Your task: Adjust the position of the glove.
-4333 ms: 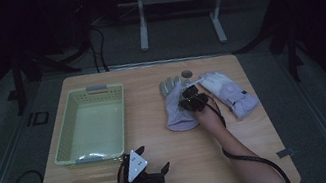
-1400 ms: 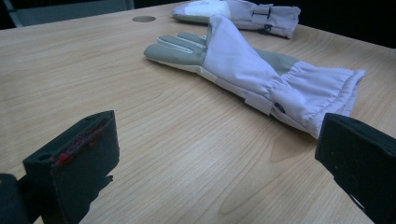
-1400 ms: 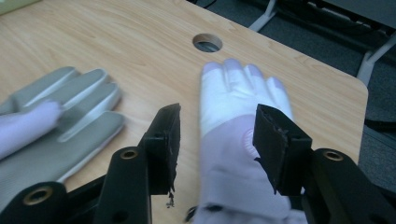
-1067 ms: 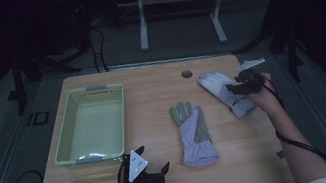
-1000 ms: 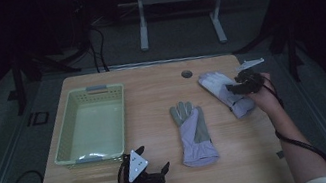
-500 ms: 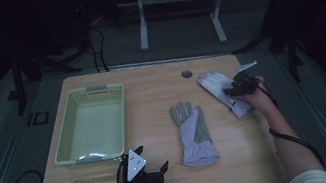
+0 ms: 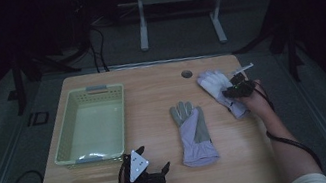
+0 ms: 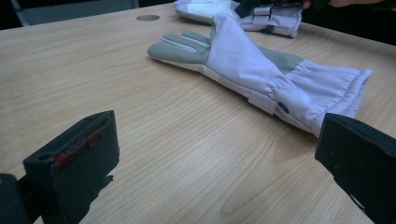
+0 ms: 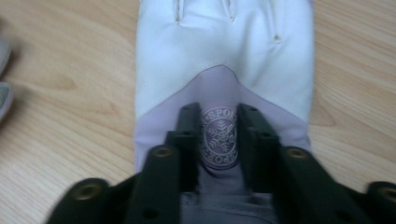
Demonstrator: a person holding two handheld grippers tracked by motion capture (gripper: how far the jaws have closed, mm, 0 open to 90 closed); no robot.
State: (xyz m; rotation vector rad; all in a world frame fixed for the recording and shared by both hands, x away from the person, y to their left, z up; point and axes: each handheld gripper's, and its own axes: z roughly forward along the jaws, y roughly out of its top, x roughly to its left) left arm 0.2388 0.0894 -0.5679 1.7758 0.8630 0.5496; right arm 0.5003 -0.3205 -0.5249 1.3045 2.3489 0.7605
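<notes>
Grasping is the step in hand: right tongs (image 9: pixel 218 140) pinch the white glove (image 9: pixel 224 56) lying at the desk's (image 7: pixel 152 98) far right, left tongs (image 8: pixel 205 154) rest open, so next probably comes a lift toward the basket (image 7: pixel 66 146).

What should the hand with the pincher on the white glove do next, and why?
Probably lift a little. The right gripper has its jaws pinched on a fold at the white glove cuff, round the snowflake badge, and the glove lies flat on the table. The other glove lies apart, and the basket stands open, a likely place to carry it.
</notes>
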